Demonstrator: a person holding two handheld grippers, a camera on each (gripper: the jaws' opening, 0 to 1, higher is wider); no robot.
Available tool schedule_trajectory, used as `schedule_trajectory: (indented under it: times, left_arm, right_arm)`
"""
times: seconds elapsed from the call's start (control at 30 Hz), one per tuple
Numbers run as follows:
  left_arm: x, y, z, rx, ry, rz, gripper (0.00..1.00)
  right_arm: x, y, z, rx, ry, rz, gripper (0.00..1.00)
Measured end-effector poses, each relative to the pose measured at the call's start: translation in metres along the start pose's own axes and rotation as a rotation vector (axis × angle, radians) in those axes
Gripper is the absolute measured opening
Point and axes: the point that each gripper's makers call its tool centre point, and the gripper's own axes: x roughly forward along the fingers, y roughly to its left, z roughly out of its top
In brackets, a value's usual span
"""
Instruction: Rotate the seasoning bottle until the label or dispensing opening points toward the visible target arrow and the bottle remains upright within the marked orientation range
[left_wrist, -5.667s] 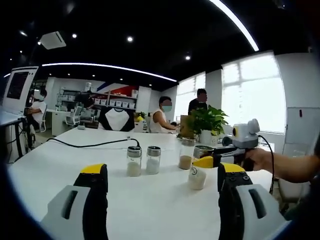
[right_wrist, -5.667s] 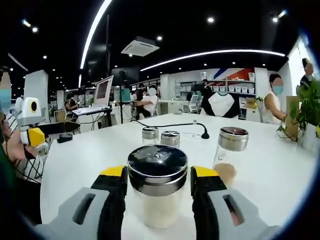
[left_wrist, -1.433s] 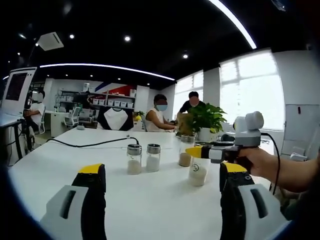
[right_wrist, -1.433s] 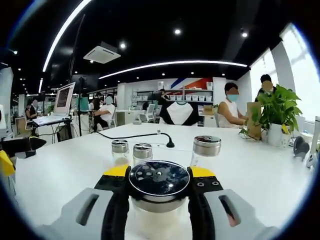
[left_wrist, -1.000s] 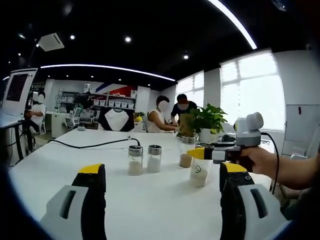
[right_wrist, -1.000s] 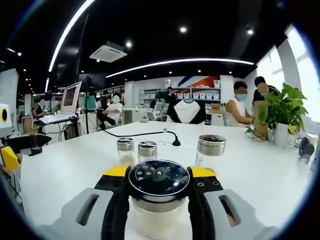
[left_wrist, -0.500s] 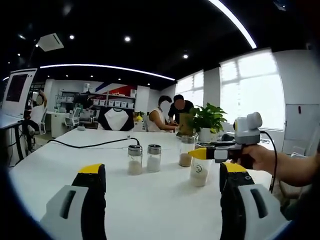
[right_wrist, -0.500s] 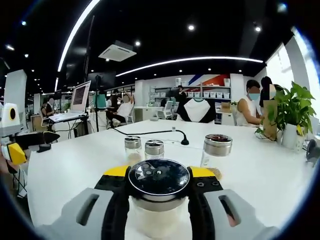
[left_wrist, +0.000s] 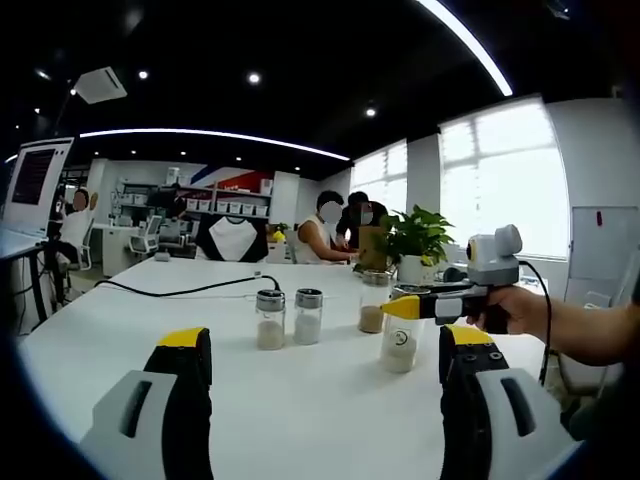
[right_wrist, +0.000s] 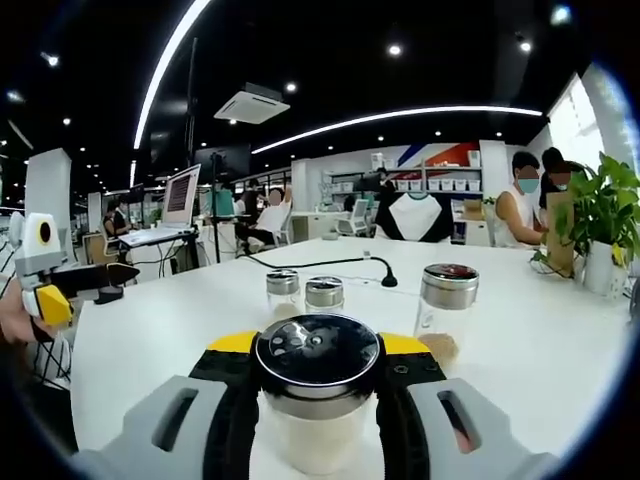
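My right tongs (right_wrist: 316, 385) clamp the seasoning bottle (right_wrist: 316, 400) upright on the bench (right_wrist: 180, 310); left tongs (left_wrist: 325, 400) hang apart, idle. Mid-rotation, I judge; next, twist gently without tipping it

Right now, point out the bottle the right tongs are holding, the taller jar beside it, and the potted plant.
held seasoning bottle (right_wrist: 317, 352), right gripper view, on its dark shaker lid
taller jar (right_wrist: 449, 285), right gripper view, on its metal cap
potted plant (left_wrist: 415, 238), left gripper view, on its leaves

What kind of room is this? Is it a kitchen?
Probably an open office, not a kitchen: a big white table, a monitor on a desk, people seated at desks, and shelves along the far wall.
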Motion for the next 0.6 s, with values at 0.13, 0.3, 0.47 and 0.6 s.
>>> schedule_trajectory:
  times: [0.13,0.3,0.47,0.6]
  left_arm:
    - [0.0,0.0002,-0.0017,-0.004,0.004,0.0,0.99]
    - [-0.0004,0.0009,-0.0013,-0.005,0.003,0.002,0.99]
    - [-0.0008,0.0014,-0.002,-0.009,0.003,0.004,0.99]
    - [-0.0008,0.0017,-0.0028,-0.017,0.003,0.004,0.99]
  right_arm:
    - [-0.0001,0.0013,-0.0005,-0.004,0.003,0.031,0.43]
    - [-0.0005,0.0029,-0.0008,-0.01,0.003,0.06,0.43]
    - [-0.0008,0.0042,-0.001,-0.013,0.005,0.082,0.43]
    - [-0.0015,0.0058,-0.0013,-0.018,0.007,0.109,0.43]
